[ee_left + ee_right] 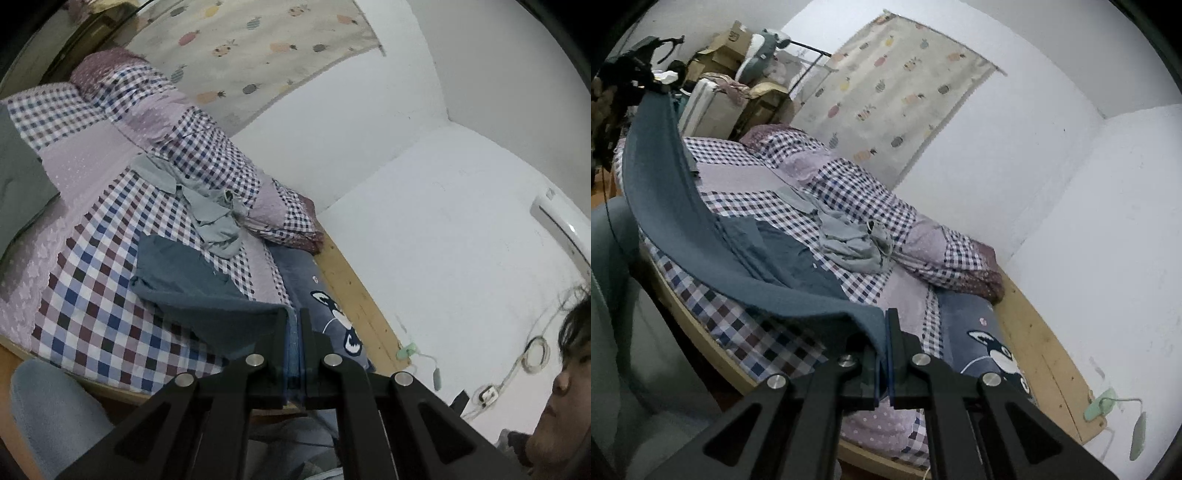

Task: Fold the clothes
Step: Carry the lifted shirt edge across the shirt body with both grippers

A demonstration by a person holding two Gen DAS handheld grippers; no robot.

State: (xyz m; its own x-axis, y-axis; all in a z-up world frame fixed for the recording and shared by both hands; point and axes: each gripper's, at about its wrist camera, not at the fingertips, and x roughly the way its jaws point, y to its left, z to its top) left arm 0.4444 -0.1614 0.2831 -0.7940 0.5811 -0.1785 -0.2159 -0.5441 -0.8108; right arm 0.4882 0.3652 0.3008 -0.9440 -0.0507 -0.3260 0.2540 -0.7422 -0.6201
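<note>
Grippers both clamped on cloth when I checked. My left gripper (294,321) had its jaws pinched narrow on an edge of the dark blue garment (192,280), the rest trailing down onto the checked bedspread (92,314). My right gripper (886,325) pinched another edge of the same garment, which stretched in a taut band up toward the far left of the right wrist view. Crumpled pale grey-blue clothing (849,240) lay further up the bed, beside a checked pillow (945,254).

Dark teal garment (665,206), stretched taut, far part draped on bed, crumpled pale-grey garment (849,240) beyond
</note>
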